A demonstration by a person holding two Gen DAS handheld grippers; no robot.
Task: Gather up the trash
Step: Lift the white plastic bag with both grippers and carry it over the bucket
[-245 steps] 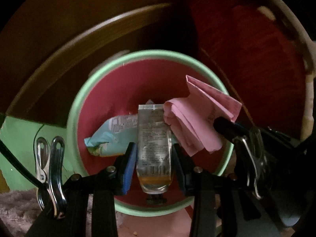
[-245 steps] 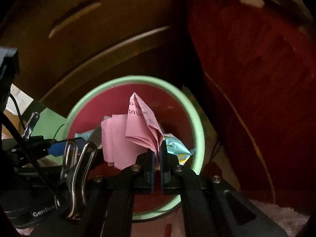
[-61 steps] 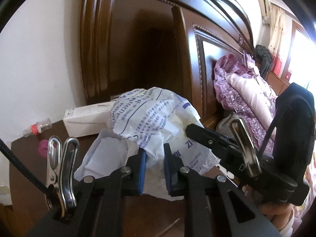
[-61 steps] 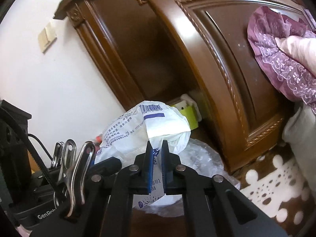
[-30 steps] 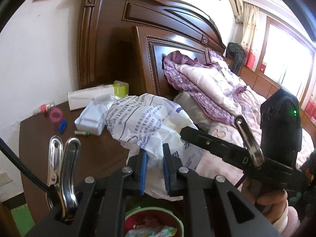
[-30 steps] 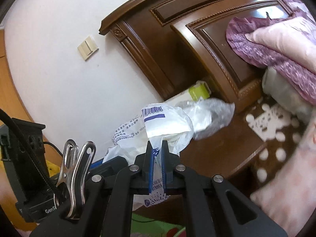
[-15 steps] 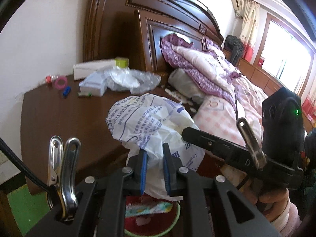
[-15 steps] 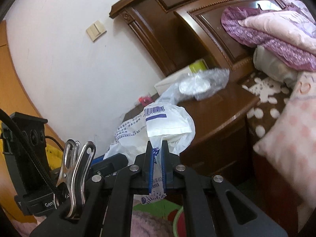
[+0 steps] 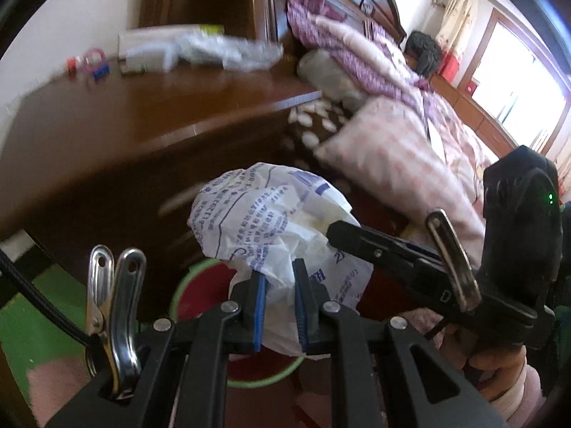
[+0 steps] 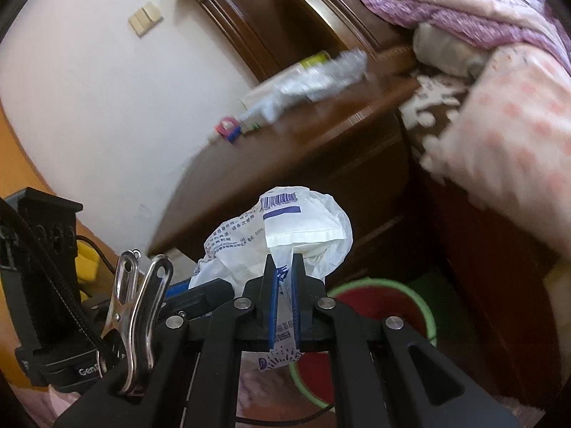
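Note:
A crumpled white plastic bag with blue print (image 9: 271,214) hangs between both grippers. My left gripper (image 9: 279,278) is shut on its lower part. My right gripper (image 10: 283,271) is shut on another fold of the same bag (image 10: 285,228); it also shows in the left wrist view (image 9: 360,235) touching the bag from the right. The bag hangs above a red bin with a green rim (image 9: 178,285), which also shows in the right wrist view (image 10: 424,306) on the floor below. The bag hides most of the bin's inside.
A dark wooden nightstand (image 9: 125,121) stands behind the bin, with a clear plastic bag (image 9: 228,48), a white box (image 9: 150,37) and small pink and blue items (image 9: 94,62) at its back. A bed with pink bedding (image 9: 403,149) lies to the right. The floor is green (image 9: 32,321).
Both grippers have carried the white bag off the nightstand and down, so it now hangs lower, in front of the nightstand and over the bin. Both stayed shut on it.

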